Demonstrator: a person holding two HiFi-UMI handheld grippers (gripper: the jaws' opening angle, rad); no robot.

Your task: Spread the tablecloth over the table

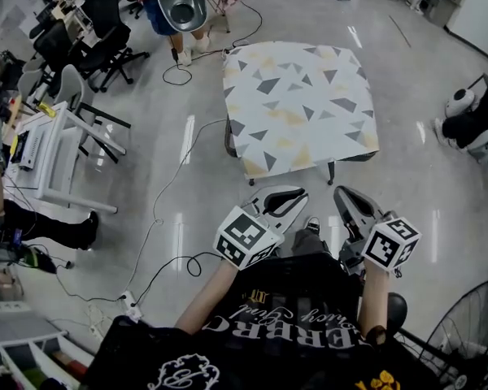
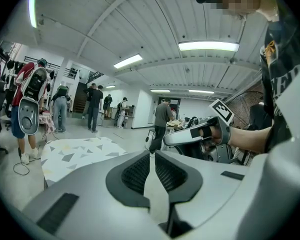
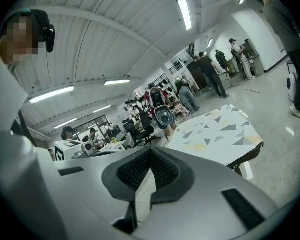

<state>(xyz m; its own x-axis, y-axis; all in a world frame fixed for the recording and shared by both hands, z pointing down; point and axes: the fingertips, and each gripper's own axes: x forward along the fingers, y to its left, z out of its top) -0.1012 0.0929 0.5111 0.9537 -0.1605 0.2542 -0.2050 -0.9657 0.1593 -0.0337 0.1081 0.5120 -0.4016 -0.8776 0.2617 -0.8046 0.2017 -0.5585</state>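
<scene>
The tablecloth (image 1: 301, 104), white with grey and yellow triangles, lies spread flat over a small table, whose dark legs (image 1: 331, 171) show under the near edge. It also appears in the left gripper view (image 2: 75, 154) and the right gripper view (image 3: 220, 134). My left gripper (image 1: 297, 195) and right gripper (image 1: 342, 192) hover side by side close to my body, short of the table's near edge and apart from the cloth. The left gripper's (image 2: 152, 154) ribbed pads meet with nothing between them. The right gripper (image 3: 150, 150) is likewise shut and empty.
Black office chairs (image 1: 106, 23) and a white desk (image 1: 57, 149) stand at the left. Cables (image 1: 171, 258) and a power strip (image 1: 130, 305) trail over the glossy floor. A person (image 1: 181, 2) stands beyond the table. A fan cage (image 1: 468, 331) sits at the lower right.
</scene>
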